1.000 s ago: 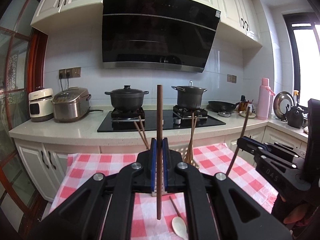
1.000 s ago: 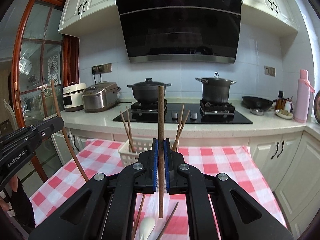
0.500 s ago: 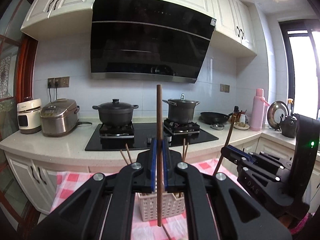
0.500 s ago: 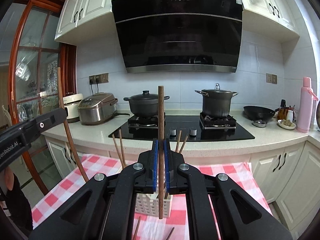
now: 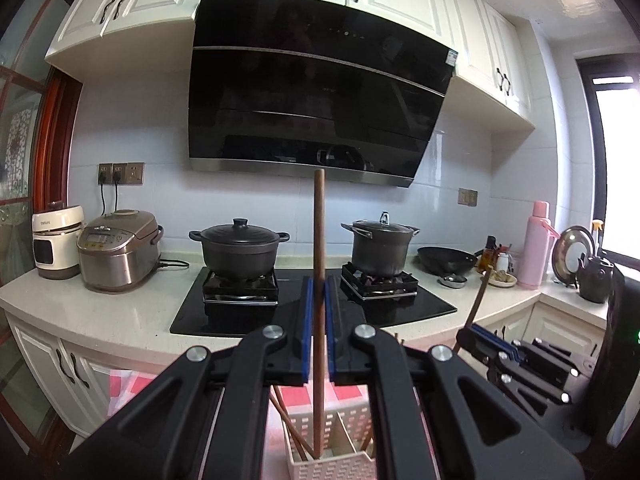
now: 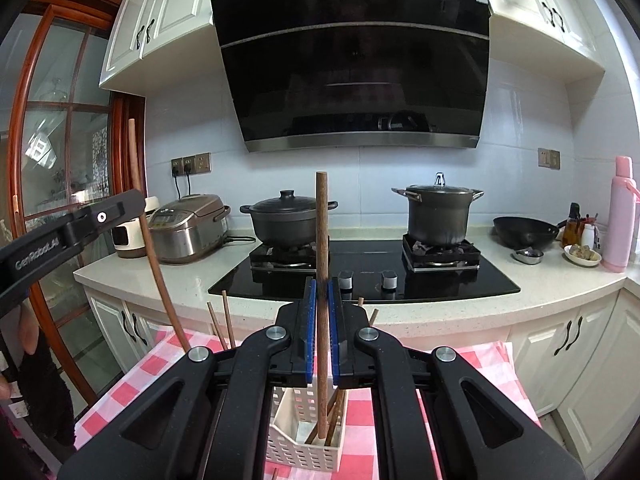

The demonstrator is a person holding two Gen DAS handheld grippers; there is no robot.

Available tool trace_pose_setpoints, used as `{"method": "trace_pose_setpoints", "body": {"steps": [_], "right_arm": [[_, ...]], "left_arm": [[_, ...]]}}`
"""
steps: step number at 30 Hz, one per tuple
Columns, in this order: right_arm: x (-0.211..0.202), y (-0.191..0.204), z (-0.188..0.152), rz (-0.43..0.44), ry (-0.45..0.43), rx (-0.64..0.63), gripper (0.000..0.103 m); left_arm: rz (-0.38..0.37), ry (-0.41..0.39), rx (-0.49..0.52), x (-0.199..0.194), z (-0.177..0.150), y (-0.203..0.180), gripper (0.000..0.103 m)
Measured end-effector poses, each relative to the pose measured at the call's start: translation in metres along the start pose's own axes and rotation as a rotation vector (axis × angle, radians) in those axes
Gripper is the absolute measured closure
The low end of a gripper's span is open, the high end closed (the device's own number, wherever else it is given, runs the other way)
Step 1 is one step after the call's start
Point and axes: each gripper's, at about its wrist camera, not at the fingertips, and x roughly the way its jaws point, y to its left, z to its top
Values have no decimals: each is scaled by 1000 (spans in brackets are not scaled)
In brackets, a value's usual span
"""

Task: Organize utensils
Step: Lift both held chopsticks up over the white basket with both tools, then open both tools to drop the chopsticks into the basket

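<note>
My left gripper point(image 5: 319, 292) is shut on an upright brown wooden chopstick point(image 5: 319, 240); its lower end hangs inside the left compartment of the white slotted utensil basket point(image 5: 332, 466). My right gripper point(image 6: 322, 296) is shut on another upright wooden chopstick point(image 6: 322, 220), whose lower tip is down in the basket point(image 6: 304, 446) among other chopsticks. The left gripper with its stick shows at the left of the right wrist view point(image 6: 72, 232); the right gripper shows at the right of the left wrist view point(image 5: 520, 360).
The basket stands on a red-and-white checked tablecloth point(image 6: 460, 364). Behind runs a counter with a black hob point(image 6: 440, 276), two pots point(image 6: 290, 222), a rice cooker point(image 6: 188, 232), a wok point(image 6: 524, 232) and a pink flask point(image 6: 620, 216).
Both grippers have moved forward and down over the basket. The two chopstick tips, earlier above the tablecloth, now reach into the basket. The spoon on the cloth has left view.
</note>
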Motion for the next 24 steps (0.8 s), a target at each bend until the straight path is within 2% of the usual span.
{"method": "trace_pose_setpoints", "body": {"steps": [6, 11, 20, 24], "right_arm": [[26, -6, -15, 2, 56, 19, 97], [39, -6, -27, 19, 123, 27, 97], [66, -8, -51, 35, 236, 73, 97], [79, -13, -59, 21, 260, 97, 97]], "left_arm": [[13, 53, -32, 38, -15, 10, 97], [-14, 148, -65, 66, -41, 20, 97], [-11, 276, -71, 82, -86, 23, 97], [1, 333, -69, 91, -101, 25, 97]]}}
